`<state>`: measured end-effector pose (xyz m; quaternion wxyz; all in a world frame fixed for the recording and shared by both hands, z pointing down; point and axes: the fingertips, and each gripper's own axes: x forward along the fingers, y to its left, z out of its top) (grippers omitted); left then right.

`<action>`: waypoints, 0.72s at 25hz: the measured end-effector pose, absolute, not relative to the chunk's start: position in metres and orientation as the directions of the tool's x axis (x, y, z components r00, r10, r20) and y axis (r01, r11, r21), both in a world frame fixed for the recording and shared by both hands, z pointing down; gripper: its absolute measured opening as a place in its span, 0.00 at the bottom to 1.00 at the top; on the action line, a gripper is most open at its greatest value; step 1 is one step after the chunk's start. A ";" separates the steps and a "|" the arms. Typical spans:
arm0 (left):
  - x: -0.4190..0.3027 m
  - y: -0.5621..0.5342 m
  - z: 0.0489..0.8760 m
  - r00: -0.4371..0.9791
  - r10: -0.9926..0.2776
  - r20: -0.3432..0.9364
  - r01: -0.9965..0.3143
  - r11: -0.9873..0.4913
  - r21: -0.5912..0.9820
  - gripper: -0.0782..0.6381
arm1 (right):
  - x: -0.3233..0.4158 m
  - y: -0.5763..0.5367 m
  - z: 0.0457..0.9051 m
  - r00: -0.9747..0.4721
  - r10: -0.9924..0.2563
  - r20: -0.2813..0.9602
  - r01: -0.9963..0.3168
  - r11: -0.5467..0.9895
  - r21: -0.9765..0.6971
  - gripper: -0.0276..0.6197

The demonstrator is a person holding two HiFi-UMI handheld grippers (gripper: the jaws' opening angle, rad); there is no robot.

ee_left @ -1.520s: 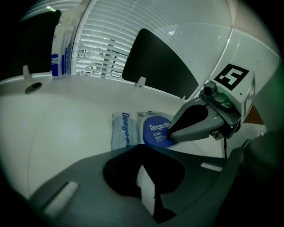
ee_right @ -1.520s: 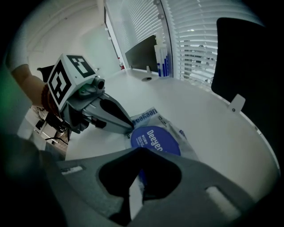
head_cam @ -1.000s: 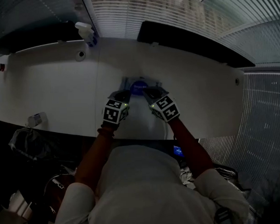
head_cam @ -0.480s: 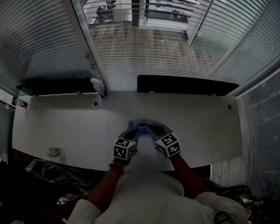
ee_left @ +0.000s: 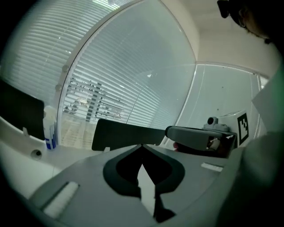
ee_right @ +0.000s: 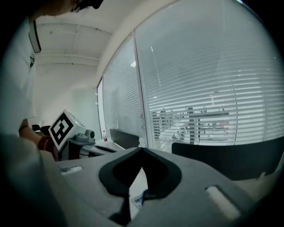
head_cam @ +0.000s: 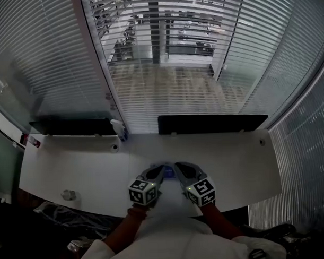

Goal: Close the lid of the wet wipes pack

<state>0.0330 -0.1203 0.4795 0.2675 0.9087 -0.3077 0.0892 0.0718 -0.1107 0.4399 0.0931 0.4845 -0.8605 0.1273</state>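
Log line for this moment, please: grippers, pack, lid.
left gripper: shut, empty | right gripper: shut, empty | wet wipes pack: on table, not held | lid: state not readable

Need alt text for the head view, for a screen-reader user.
Seen from above, a person holds the left gripper and right gripper side by side over a white desk, with what looks like the blue-topped wet wipes pack just showing between their tips. A spray bottle stands at the desk's far edge, before slatted window blinds.
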 end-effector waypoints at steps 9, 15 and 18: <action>0.039 -0.101 0.382 0.831 -0.535 0.155 -0.543 -0.717 0.436 0.11 | 0.065 -0.090 0.357 -0.515 -0.841 0.164 -0.857 0.511 -0.074 0.05; 0.041 -0.090 0.353 0.827 -0.554 0.099 -0.547 -0.749 0.374 0.11 | 0.075 -0.076 0.331 -0.536 -0.839 0.090 -0.842 0.525 -0.122 0.05; 0.043 -0.088 0.344 0.827 -0.556 0.080 -0.546 -0.761 0.350 0.11 | 0.078 -0.071 0.323 -0.537 -0.841 0.067 -0.839 0.523 -0.151 0.05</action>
